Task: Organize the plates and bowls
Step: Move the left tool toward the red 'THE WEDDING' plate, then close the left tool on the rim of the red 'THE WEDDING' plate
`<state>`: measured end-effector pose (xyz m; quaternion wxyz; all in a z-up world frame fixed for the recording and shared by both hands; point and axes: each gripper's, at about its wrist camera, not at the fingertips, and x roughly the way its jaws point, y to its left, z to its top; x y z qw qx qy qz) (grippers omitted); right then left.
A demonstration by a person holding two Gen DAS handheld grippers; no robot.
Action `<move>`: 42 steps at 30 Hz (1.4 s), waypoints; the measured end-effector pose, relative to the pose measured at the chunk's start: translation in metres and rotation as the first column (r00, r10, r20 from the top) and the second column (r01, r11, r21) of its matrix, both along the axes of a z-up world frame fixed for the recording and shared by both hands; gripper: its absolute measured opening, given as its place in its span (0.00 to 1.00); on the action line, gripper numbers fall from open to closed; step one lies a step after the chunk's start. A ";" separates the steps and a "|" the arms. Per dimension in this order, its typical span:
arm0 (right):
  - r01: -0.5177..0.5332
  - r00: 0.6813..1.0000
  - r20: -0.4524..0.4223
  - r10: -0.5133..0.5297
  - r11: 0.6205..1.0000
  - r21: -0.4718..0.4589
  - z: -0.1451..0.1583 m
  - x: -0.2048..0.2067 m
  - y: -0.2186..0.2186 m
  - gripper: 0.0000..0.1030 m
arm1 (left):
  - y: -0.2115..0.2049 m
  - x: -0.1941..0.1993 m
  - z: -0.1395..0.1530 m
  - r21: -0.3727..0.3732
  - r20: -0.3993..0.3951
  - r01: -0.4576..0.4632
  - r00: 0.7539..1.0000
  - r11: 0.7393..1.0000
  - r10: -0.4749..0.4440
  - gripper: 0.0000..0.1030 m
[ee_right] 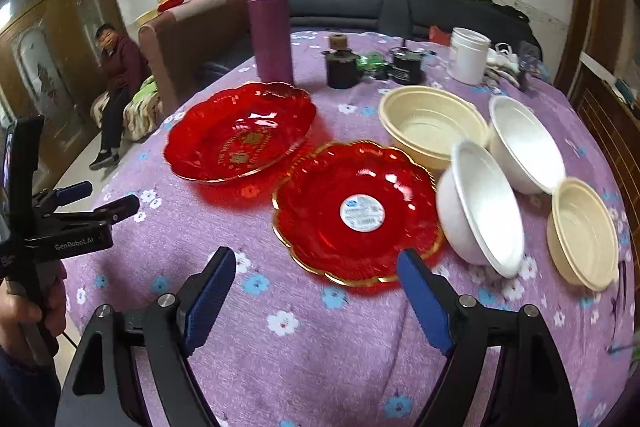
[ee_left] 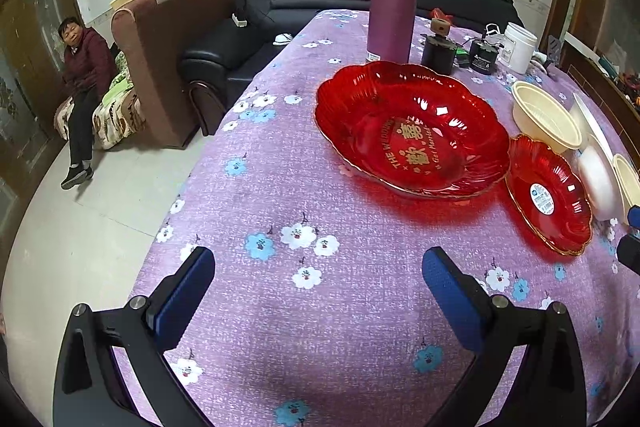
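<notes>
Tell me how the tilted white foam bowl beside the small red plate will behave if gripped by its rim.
The tilted white foam bowl looks thin and light, so it should lift easily. Its rim may flex or dent under pressure. Leaning against the second white bowl, it could rock or slide when nudged.

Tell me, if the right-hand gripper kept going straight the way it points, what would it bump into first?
Probably the small red scalloped plastic plate with a gold rim: the open right gripper points down at its near edge, though depth is hard to judge.
</notes>
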<state>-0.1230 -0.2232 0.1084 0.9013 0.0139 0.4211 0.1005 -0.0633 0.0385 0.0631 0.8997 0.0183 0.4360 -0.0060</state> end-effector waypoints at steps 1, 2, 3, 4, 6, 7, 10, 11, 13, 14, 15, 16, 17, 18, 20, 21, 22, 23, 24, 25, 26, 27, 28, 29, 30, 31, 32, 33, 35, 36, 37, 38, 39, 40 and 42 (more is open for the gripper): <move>-0.009 1.000 -0.005 0.010 1.000 0.012 0.002 0.002 0.002 0.86 | 0.001 0.001 0.001 0.006 0.000 0.000 1.000 1.000 0.000 1.00; -0.017 1.000 -0.006 0.017 1.000 0.003 0.004 0.005 0.005 0.86 | 0.001 0.003 0.003 0.011 0.000 0.000 1.000 1.000 0.000 1.00; -0.022 1.000 -0.005 0.022 1.000 -0.014 0.006 0.007 0.008 0.86 | 0.001 0.004 0.004 0.014 0.001 0.001 1.000 1.000 -0.001 1.00; -0.030 1.000 -0.003 0.030 0.999 -0.036 0.007 0.010 0.012 0.87 | 0.002 0.005 0.005 0.014 0.000 0.004 1.000 1.000 -0.004 1.00; -0.030 1.000 -0.002 0.030 0.998 -0.054 0.012 0.017 0.016 0.88 | 0.002 0.009 0.008 0.012 -0.002 0.013 1.000 1.000 -0.013 1.00; -0.027 1.000 0.003 0.027 0.998 -0.062 0.013 0.019 0.017 0.88 | 0.002 0.011 0.010 0.011 -0.002 0.016 1.000 1.000 -0.016 1.00; -0.022 0.999 0.024 0.024 0.995 -0.094 0.019 0.031 0.023 0.92 | 0.002 0.020 0.014 0.001 -0.005 0.015 1.000 1.000 -0.015 1.00; -0.014 1.000 0.022 0.016 0.996 -0.083 0.020 0.037 0.022 0.92 | 0.003 0.023 0.015 -0.002 -0.005 0.016 1.000 1.000 -0.016 1.00; -0.004 1.000 0.015 0.005 0.998 -0.061 0.022 0.047 0.019 0.93 | 0.003 0.030 0.016 -0.002 -0.014 0.011 1.000 1.000 -0.011 1.00; 0.003 1.000 0.013 -0.002 0.998 -0.059 0.022 0.052 0.018 0.93 | 0.005 0.033 0.016 -0.006 -0.018 0.009 1.000 1.000 -0.010 1.00; 0.008 1.000 0.013 -0.008 0.998 -0.055 0.022 0.056 0.017 0.93 | 0.006 0.035 0.016 -0.011 -0.021 0.011 1.000 1.000 -0.011 1.00; 0.010 1.000 0.010 -0.010 0.999 -0.048 0.021 0.060 0.016 0.93 | 0.007 0.038 0.016 -0.012 -0.028 0.009 1.000 1.000 -0.010 1.00; 0.008 1.000 0.003 -0.008 0.999 -0.044 0.020 0.064 0.015 0.93 | 0.009 0.041 0.015 -0.011 -0.034 0.003 0.999 1.000 -0.003 1.00; 0.006 1.000 -0.007 -0.007 0.999 -0.038 0.019 0.069 0.014 0.93 | 0.011 0.044 0.015 -0.011 -0.038 -0.005 0.999 1.000 0.004 1.00; 0.007 1.000 -0.021 -0.007 1.000 -0.025 0.017 0.075 0.012 0.93 | 0.015 0.051 0.013 -0.012 -0.051 -0.015 0.999 1.000 0.014 1.00; 0.002 1.000 -0.031 -0.002 1.000 -0.018 0.016 0.079 0.012 0.93 | 0.016 0.054 0.013 -0.015 -0.056 -0.019 0.998 1.000 0.018 1.00; -0.002 0.999 -0.037 0.002 1.000 -0.009 0.014 0.083 0.011 0.93 | 0.017 0.058 0.013 -0.021 -0.060 -0.023 0.998 1.000 0.021 1.00; -0.003 0.999 -0.040 0.003 1.000 -0.001 0.013 0.086 0.012 0.93 | 0.018 0.063 0.013 -0.029 -0.064 -0.025 0.998 0.999 0.023 1.00; -0.009 0.999 -0.045 0.010 1.000 0.018 0.012 0.091 0.011 0.93 | 0.019 0.067 0.013 -0.032 -0.068 -0.027 0.997 0.999 0.025 1.00; -0.015 0.999 -0.050 0.017 0.999 0.029 0.011 0.094 0.011 0.93 | 0.018 0.072 0.014 -0.035 -0.072 -0.027 0.997 0.999 0.025 1.00; -0.019 0.998 -0.058 0.022 0.999 0.042 0.009 0.099 0.011 0.93 | 0.017 0.077 0.014 -0.038 -0.073 -0.025 0.997 0.999 0.022 1.00; -0.017 0.998 -0.064 0.021 0.998 0.055 0.007 0.104 0.010 0.93 | 0.016 0.082 0.015 -0.040 -0.070 -0.022 0.997 0.999 0.019 1.00; -0.017 0.998 -0.065 0.021 0.998 0.067 0.006 0.108 0.009 0.93 | 0.015 0.088 0.016 -0.036 -0.069 -0.022 0.997 0.999 0.020 1.00; -0.020 0.997 -0.066 0.026 0.996 0.082 0.005 0.113 0.009 0.93 | 0.014 0.093 0.016 -0.030 -0.069 -0.024 0.997 0.999 0.022 1.00; -0.020 0.997 -0.069 0.027 0.996 0.090 0.004 0.118 0.008 0.93 | 0.012 0.098 0.017 -0.028 -0.069 -0.021 0.997 0.999 0.019 1.00; -0.012 0.997 -0.075 0.018 0.996 0.090 0.001 0.126 0.007 0.92 | 0.010 0.104 0.017 -0.027 -0.065 -0.016 0.998 1.000 0.014 1.00; -0.005 0.997 -0.079 0.012 0.996 0.090 0.000 0.130 0.008 0.90 | 0.010 0.108 0.018 -0.022 -0.061 -0.016 0.998 1.000 0.014 1.00; 0.000 0.996 -0.086 0.009 0.995 0.096 -0.001 0.136 0.007 0.87 | 0.009 0.113 0.017 -0.014 -0.057 -0.019 0.998 1.000 0.018 1.00; 0.000 0.994 -0.113 0.011 0.994 0.105 -0.007 0.148 0.007 0.72 | 0.009 0.121 0.016 -0.005 -0.054 -0.020 0.998 1.000 0.019 0.92; 0.010 0.992 -0.129 0.003 0.995 0.102 -0.011 0.155 0.007 0.70 | 0.010 0.126 0.015 -0.006 -0.056 -0.023 0.998 1.000 0.022 0.89; 0.019 0.991 -0.137 -0.005 0.995 0.101 -0.014 0.160 0.006 0.66 | 0.011 0.129 0.014 -0.012 -0.060 -0.026 0.998 1.000 0.025 0.83; 0.025 0.989 -0.146 -0.010 0.995 0.096 -0.017 0.164 0.006 0.62 | 0.013 0.133 0.012 -0.026 -0.068 -0.025 0.997 0.999 0.024 0.78; 0.027 0.987 -0.160 -0.011 0.995 0.094 -0.021 0.170 0.006 0.61 | 0.015 0.136 0.010 -0.036 -0.076 -0.026 0.997 0.999 0.023 0.75; 0.026 0.986 -0.167 -0.010 0.995 0.096 -0.024 0.173 0.006 0.55 | 0.017 0.140 0.007 -0.050 -0.088 -0.031 0.996 0.998 0.026 0.68; 0.031 0.982 -0.186 -0.014 0.996 0.089 -0.031 0.179 0.007 0.49 | 0.019 0.144 0.003 -0.075 -0.103 -0.028 0.994 0.997 0.020 0.60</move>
